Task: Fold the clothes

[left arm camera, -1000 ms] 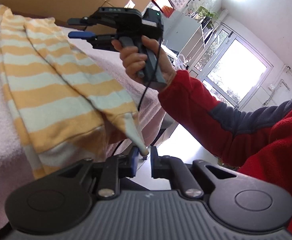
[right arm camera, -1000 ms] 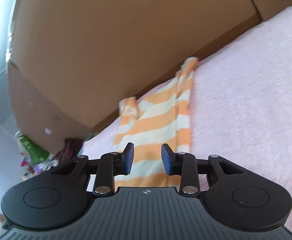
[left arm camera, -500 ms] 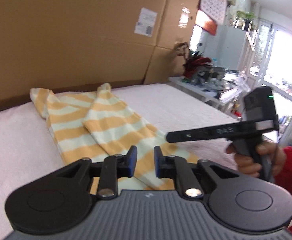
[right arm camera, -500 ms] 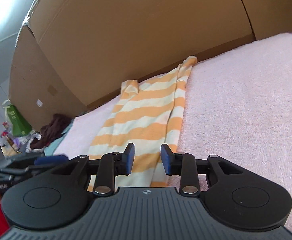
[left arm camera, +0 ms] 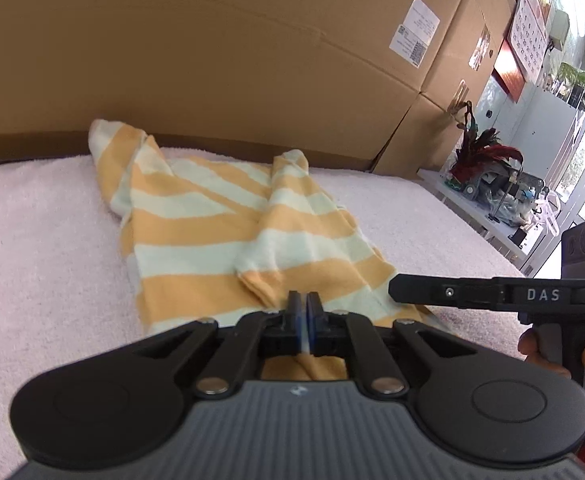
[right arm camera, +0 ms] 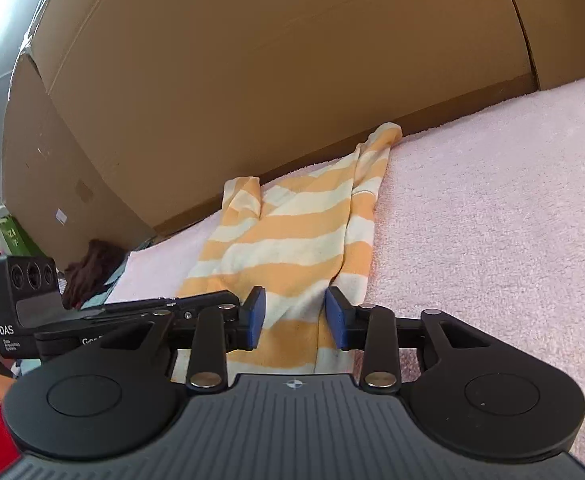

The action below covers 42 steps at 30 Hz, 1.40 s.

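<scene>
left gripper (left arm camera: 303, 310) has its jaws nearly shut w/ only a sliver between the blue pads, nothing held; it sits over the near hem of the striped shirt (left arm camera: 220, 232). right gripper (right arm camera: 295, 314) has been closing its jaws, now partway open, straddling cloth at the hem's right edge, pads not pinching yet. shirt lies lengthwise on the pink towel (left arm camera: 40, 248), sleeves already folded in over the body, collar end by the cardboard boxes (left arm camera: 212, 52). next is prob the bottom-to-top fold: both grippers need a hem corner each. left must reopen before it can grab. take all layers incl. the sleeve cuff (left arm camera: 260, 280), lift evenly and keep corners level, else the fold skews.
</scene>
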{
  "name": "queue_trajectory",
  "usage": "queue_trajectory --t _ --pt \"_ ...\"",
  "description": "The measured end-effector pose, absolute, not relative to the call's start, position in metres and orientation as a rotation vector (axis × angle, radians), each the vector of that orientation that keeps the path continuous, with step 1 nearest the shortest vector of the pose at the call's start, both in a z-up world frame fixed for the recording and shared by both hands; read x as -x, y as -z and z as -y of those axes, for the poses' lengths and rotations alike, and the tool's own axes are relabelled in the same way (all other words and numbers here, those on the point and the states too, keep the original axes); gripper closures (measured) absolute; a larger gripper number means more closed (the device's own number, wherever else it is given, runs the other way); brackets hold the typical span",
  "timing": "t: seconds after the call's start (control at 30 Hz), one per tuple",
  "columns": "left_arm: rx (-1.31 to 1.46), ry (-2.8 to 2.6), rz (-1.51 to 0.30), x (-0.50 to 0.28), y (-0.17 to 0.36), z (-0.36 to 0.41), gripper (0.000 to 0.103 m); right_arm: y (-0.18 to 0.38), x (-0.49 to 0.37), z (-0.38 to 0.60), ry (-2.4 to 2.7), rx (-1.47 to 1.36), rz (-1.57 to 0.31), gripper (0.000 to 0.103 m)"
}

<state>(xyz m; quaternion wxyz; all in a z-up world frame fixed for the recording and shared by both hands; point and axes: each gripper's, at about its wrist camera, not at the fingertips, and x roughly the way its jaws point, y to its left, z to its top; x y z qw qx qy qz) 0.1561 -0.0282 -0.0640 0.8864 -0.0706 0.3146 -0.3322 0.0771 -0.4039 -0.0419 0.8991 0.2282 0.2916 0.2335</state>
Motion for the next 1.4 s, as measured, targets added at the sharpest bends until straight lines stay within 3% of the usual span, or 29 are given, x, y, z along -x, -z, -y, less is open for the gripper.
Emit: queue_trajectory --t 0.03,0.2,0.4,0.47,0.53,0.6,0.67,0.73,0.8,0.87,0.93,1.03,1.1,1.2,1.3,1.4 --pt "0.145 0.694 -0.653 -0.155 0.064 0.029 0.093 0.042 -0.076 0.406 -0.476 -0.489 -0.600 0.099" --pt "0.165 0.712 -0.656 -0.155 0.065 0.028 0.087 0.042 -0.062 0.422 -0.350 -0.572 -0.540 0.099" --pt "0.143 0.735 -0.585 -0.143 0.059 0.028 0.077 0.045 -0.060 0.433 -0.361 -0.642 -0.510 0.089" --pt "0.127 0.733 -0.542 -0.136 0.055 0.027 0.060 0.042 -0.049 0.438 -0.462 -0.670 -0.436 0.085" --pt "0.127 0.720 -0.558 -0.139 0.056 0.028 0.054 0.039 -0.044 0.434 -0.562 -0.656 -0.423 0.083" --pt "0.147 0.707 -0.601 -0.146 0.060 0.027 0.057 0.038 -0.049 0.421 -0.630 -0.612 -0.495 0.080" --pt "0.156 0.703 -0.602 -0.147 0.060 0.026 0.057 0.041 -0.059 0.411 -0.588 -0.582 -0.589 0.070" --pt "0.144 0.696 -0.598 -0.146 0.060 0.028 0.057 0.045 -0.064 0.415 -0.480 -0.622 -0.612 0.078" --pt "0.145 0.688 -0.594 -0.145 0.060 0.027 0.057 0.049 -0.060 0.429 -0.394 -0.695 -0.579 0.077" --pt "0.147 0.692 -0.582 -0.143 0.059 0.026 0.057 0.052 -0.054 0.442 -0.351 -0.761 -0.539 0.069" --pt "0.133 0.702 -0.554 -0.139 0.057 0.027 0.057 0.049 -0.048 0.447 -0.491 -0.800 -0.476 0.069" --pt "0.126 0.699 -0.555 -0.138 0.057 0.027 0.049 0.045 -0.055 0.430 -0.584 -0.725 -0.574 0.062" --pt "0.138 0.672 -0.593 -0.145 0.060 0.026 0.049 0.045 -0.063 0.418 -0.592 -0.684 -0.656 0.066" --pt "0.149 0.670 -0.601 -0.145 0.061 0.025 0.046 0.049 -0.059 0.429 -0.490 -0.760 -0.615 0.075" --pt "0.136 0.679 -0.586 -0.142 0.059 0.026 0.041 0.050 -0.045 0.444 -0.480 -0.821 -0.535 0.061" --pt "0.147 0.677 -0.589 -0.143 0.060 0.025 0.040 0.049 -0.043 0.436 -0.685 -0.816 -0.546 0.061"
